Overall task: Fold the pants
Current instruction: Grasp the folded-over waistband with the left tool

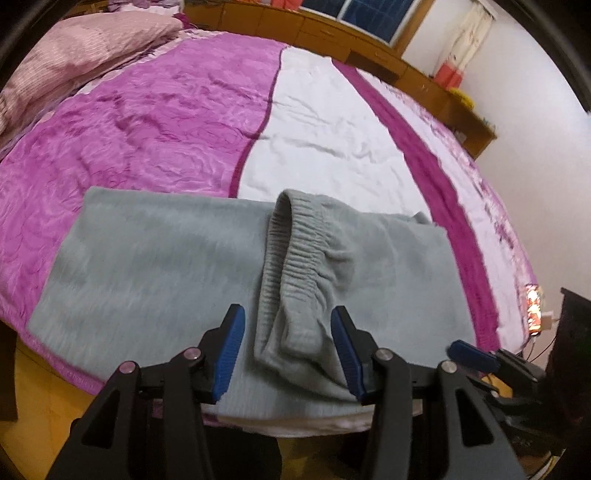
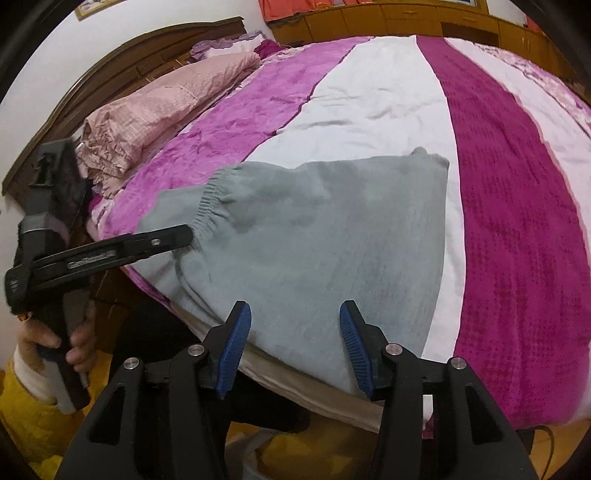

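Left gripper (image 1: pixel 288 350) stood part open above the near edge of the bed, its blue pads (image 1: pixel 231 354) well clear of the cloth; the ribbed waistband (image 1: pixel 284 266) of the grey pants (image 1: pixel 155 266) lay in the gap below them, not pinched. Right gripper (image 2: pixel 295 345) likewise stood part open and held nothing, its jaws having just widened a little, with only the near hem of the pants showing between the pads (image 2: pixel 236 343).

The pants lay folded flat on the near side of the bedspread (image 1: pixel 155 122), close to the mattress edge, partly on the pink panel and partly on the white one.

From the left wrist view, the waistband was seen doubled over on top of the cloth, running away from the camera; a blue pad of the right gripper showed at the lower right, and a small lit screen (image 1: pixel 533 308) lay at the right edge of the bed. From the right wrist view, the left gripper (image 2: pixel 177 236) was seen side-on, its tip at the gathered waistband, with the person's hand (image 2: pixel 55 343) around its handle and a yellow sleeve (image 2: pixel 22 417) below.

Beyond the pants the bedspread lay broad and flat. A pink pillow (image 2: pixel 155 110) sat far left by the wooden headboard (image 2: pixel 129 62); wooden cabinets (image 2: pixel 388 18) ran along the far side.
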The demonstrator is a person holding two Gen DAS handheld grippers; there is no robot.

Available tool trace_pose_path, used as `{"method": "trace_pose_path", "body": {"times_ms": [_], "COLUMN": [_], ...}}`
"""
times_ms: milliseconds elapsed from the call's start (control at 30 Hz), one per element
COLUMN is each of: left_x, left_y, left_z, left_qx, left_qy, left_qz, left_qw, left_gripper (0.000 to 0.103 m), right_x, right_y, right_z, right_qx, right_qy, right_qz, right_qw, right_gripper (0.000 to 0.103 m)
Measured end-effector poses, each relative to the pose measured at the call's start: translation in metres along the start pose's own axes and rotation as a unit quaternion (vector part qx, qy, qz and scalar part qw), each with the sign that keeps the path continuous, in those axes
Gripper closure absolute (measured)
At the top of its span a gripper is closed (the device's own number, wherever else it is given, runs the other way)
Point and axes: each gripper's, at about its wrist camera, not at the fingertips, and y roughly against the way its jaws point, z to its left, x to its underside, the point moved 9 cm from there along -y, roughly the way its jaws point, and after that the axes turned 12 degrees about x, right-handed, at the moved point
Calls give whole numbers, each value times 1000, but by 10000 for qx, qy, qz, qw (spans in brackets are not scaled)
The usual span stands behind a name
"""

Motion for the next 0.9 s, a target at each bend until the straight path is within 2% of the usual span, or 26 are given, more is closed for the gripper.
{"method": "trace_pose_path", "body": {"times_ms": [167, 333, 400, 533, 567, 600, 700, 800, 900], "left_x": [4, 6, 5, 3, 3, 3, 5, 6, 5], "left_y": [-23, -30, -34, -37, -36, -35, -31, -28, -19], "left_z": [7, 10, 8, 6, 5, 2, -6, -9, -11], "left_qx": [-159, -107, -44, -14, -39, -25, -39, -75, 124], "left_qy": [52, 95, 62, 12, 16, -5, -189, -277, -151], "left_qz": [204, 121, 94, 52, 54, 82, 77, 3, -237], "left_qw": [9997, 9998, 9999, 10000, 10000, 10000, 9998, 9996, 9995], "left_gripper": [51, 44, 38, 38, 40, 50, 59, 65, 65], "right_x": [10, 15, 15, 17, 18, 18, 19, 20, 19], "right_y": [-12, -22, -24, -24, -24, -23, -23, -24, -24], "right_z": [-7, -12, -13, -13, -13, -14, -15, -16, -16], "right_qx": [-123, -283, -328, -363, -368, -376, -418, -480, -515], "right_qy": [-167, -359, -390, -329, -309, -298, -311, -344, -359], "right_qz": [175, 290, 272, 186, 174, 167, 159, 151, 132], "right_qw": [9996, 9985, 9983, 9986, 9987, 9987, 9985, 9981, 9979], "right_gripper": [59, 59, 59, 59, 59, 59, 59, 59, 59]}}
